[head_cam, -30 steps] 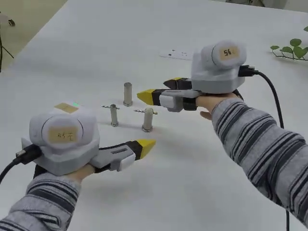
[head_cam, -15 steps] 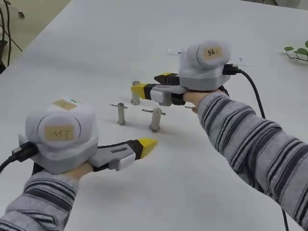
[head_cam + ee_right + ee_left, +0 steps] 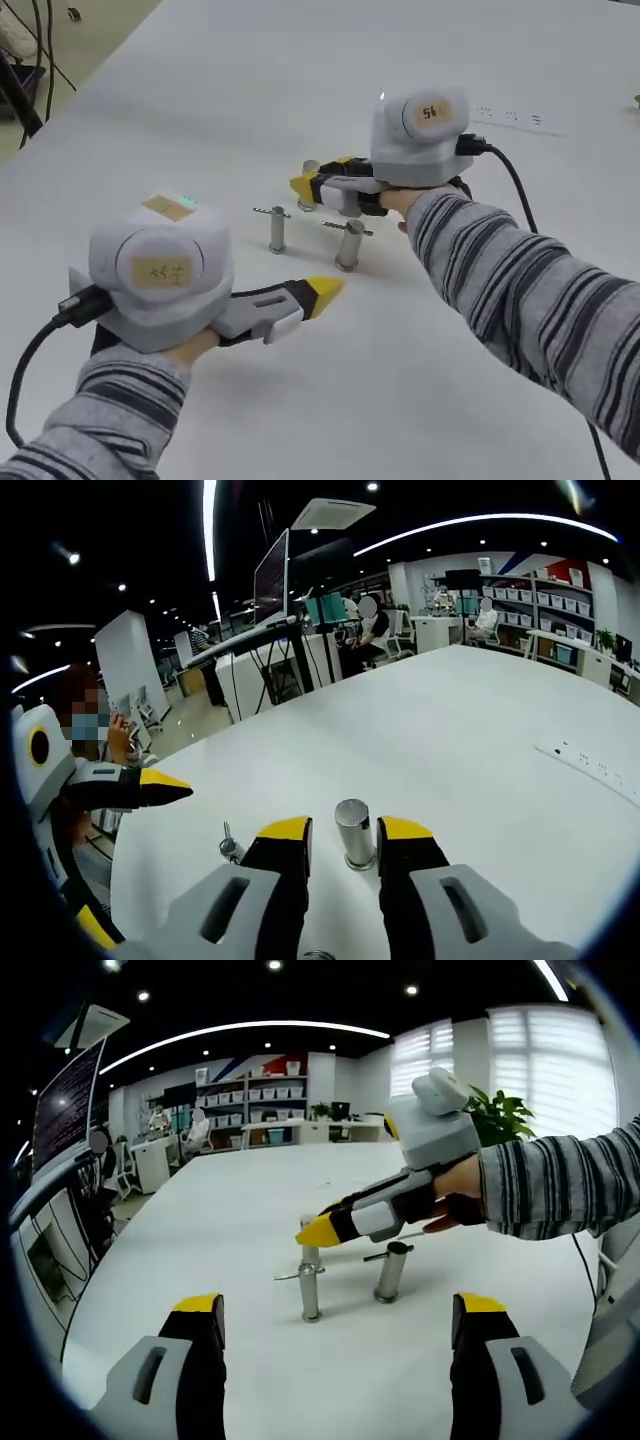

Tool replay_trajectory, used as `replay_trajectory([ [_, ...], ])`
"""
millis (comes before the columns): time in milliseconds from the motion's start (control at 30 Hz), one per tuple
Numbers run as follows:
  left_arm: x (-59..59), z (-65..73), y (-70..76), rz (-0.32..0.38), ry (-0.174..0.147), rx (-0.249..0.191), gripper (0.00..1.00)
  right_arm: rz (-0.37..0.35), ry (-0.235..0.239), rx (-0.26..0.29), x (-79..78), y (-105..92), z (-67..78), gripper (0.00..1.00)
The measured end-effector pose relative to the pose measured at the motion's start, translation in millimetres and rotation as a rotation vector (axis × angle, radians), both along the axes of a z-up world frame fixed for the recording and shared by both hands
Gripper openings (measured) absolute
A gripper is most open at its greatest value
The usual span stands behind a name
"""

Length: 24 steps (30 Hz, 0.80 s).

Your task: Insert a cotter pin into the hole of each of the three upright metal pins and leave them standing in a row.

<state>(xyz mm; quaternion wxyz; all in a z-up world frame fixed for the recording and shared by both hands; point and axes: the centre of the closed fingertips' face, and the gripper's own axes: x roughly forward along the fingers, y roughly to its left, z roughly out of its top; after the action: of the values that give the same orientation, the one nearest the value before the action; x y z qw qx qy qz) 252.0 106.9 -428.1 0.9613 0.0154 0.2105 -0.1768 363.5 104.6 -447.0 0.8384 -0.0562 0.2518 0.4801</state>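
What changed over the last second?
The right gripper moved left to the bare far pin; its jaws now straddle it, a gap showing on one side. The left gripper stayed back, jaws open. The left cottered pin and right cottered pin stayed standing.

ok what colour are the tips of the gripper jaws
Yellow, clearest on the left gripper in the head view.

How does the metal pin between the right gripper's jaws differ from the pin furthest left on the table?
The leftmost pin has a cotter pin crosswise through its upper end; the far pin shows none. The far pin stands between the right gripper's jaws; the leftmost pin stands free, with no gripper around it. Both are upright grey metal cylinders on the white table.
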Motion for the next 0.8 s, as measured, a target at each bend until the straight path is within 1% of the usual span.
replay_trajectory([
  [100, 0.0, -3.0, 1.0, 0.004, 0.013, -0.003, 0.92, 0.004, -0.009, -0.005, 1.8, 2.8, -1.2, 0.18],
  [167, -0.1, -2.6, 1.3, 0.007, 0.014, -0.008, 0.92, 0.004, -0.019, -0.010, 3.7, 3.6, -1.1, 0.16],
  [333, -0.6, -2.2, 0.4, 0.004, 0.016, -0.012, 0.91, -0.005, -0.029, -0.028, 7.7, 2.1, -3.0, 0.11],
  [400, -0.7, -2.0, 0.3, 0.004, 0.017, -0.013, 0.90, -0.007, -0.027, -0.027, 7.7, 2.4, -2.9, 0.10],
  [467, -1.0, -2.0, 0.5, 0.003, 0.019, -0.014, 0.90, -0.007, -0.034, -0.038, 7.4, 2.4, -2.9, 0.10],
  [533, -1.2, -1.7, 0.6, 0.002, 0.018, -0.014, 0.90, -0.002, -0.054, -0.058, 6.9, 2.4, -2.7, 0.10],
  [600, -1.4, -1.4, 0.3, 0.000, 0.018, -0.013, 0.90, 0.012, -0.088, -0.086, 6.9, 1.6, -2.1, 0.09],
  [633, -1.4, -1.6, 0.4, -0.001, 0.019, -0.012, 0.90, 0.019, -0.114, -0.109, 7.7, 0.1, -1.6, 0.09],
  [667, -1.5, -1.7, 0.4, -0.002, 0.019, -0.011, 0.90, 0.021, -0.126, -0.123, 7.3, -0.2, -1.6, 0.09],
  [800, -1.7, -1.5, 0.9, 0.000, 0.021, -0.017, 0.89, -0.001, -0.130, -0.141, 9.3, -4.7, -1.5, 0.08],
])
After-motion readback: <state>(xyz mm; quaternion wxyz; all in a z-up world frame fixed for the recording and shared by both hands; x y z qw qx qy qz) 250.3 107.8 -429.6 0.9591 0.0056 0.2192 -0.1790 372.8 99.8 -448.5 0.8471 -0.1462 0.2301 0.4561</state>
